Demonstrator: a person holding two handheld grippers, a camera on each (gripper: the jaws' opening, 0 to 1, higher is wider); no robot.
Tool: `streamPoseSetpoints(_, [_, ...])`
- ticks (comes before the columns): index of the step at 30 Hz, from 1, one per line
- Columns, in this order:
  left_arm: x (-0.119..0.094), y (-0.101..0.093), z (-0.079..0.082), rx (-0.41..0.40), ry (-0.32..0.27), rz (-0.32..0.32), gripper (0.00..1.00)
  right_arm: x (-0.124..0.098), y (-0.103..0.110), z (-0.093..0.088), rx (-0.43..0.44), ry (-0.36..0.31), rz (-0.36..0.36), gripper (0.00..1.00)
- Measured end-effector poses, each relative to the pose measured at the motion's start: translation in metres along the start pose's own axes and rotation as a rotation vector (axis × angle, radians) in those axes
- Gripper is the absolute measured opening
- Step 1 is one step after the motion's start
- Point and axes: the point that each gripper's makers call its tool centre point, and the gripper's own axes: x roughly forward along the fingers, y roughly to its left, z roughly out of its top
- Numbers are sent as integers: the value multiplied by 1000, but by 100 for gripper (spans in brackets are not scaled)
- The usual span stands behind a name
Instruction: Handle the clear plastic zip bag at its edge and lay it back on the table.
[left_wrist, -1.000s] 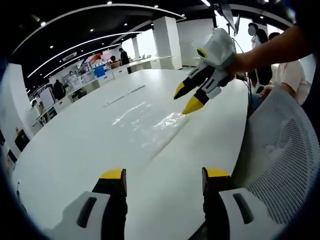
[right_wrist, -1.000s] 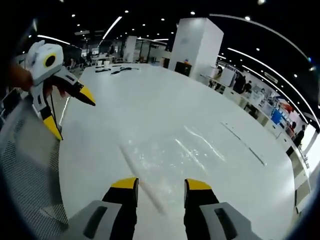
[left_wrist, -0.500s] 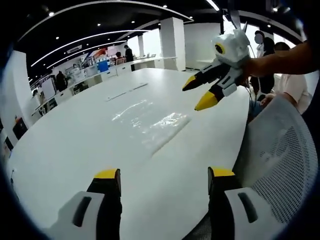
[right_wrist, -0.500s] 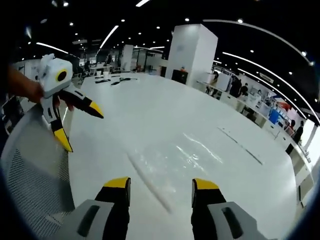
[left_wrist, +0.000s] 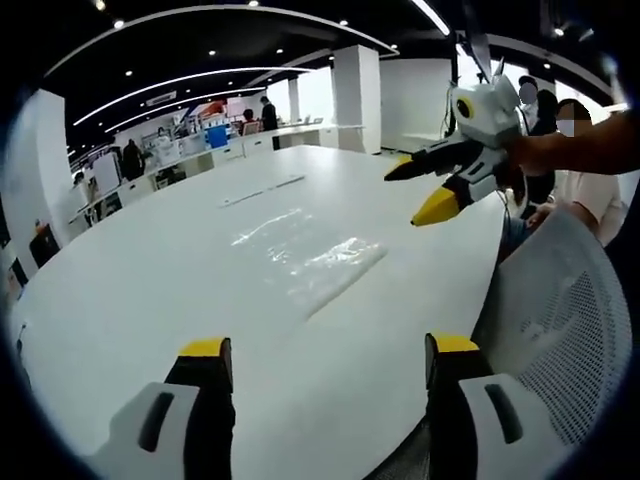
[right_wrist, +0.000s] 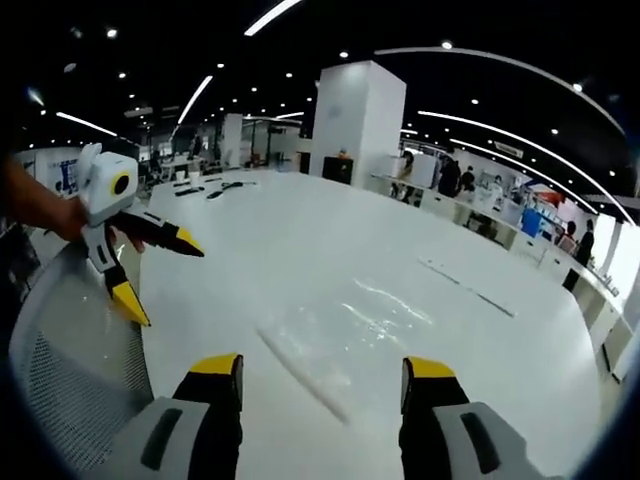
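Bag of clear plastic with a zip edge (left_wrist: 305, 262) lies flat on the broad white table (left_wrist: 150, 290), touched by neither claw. Left claw (left_wrist: 325, 360) wide, empty, low over the near table edge. Right claw (right_wrist: 320, 375) likewise wide, empty. White mesh chair back (left_wrist: 560, 330) apparently just beside the table

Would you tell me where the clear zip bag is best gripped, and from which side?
Probably by the zip strip, the bag's thicker straight edge nearest the right gripper. The bag lies flat on the table, so come in low along the tabletop from that near side, jaws spanning the strip. The rest is thin, limp film.
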Motion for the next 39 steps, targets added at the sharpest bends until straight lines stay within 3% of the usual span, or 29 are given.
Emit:
streamPoseSetpoints(14, [-10,7,4,-27,-26,20,85,-19,5,0,121,-43,-31,75])
streamPoseSetpoints(22, [-16,5,9,-17,-37,30,85,-25,7,5,142,-76,-46,80])
streamPoseSetpoints(29, [-21,5,11,-42,-45,40,92,-36,7,16,155,-117,-79,87])
streamPoseSetpoints(39, [-28,1,13,-49,-62,48,97,-54,6,10,184,-149,-119,94])
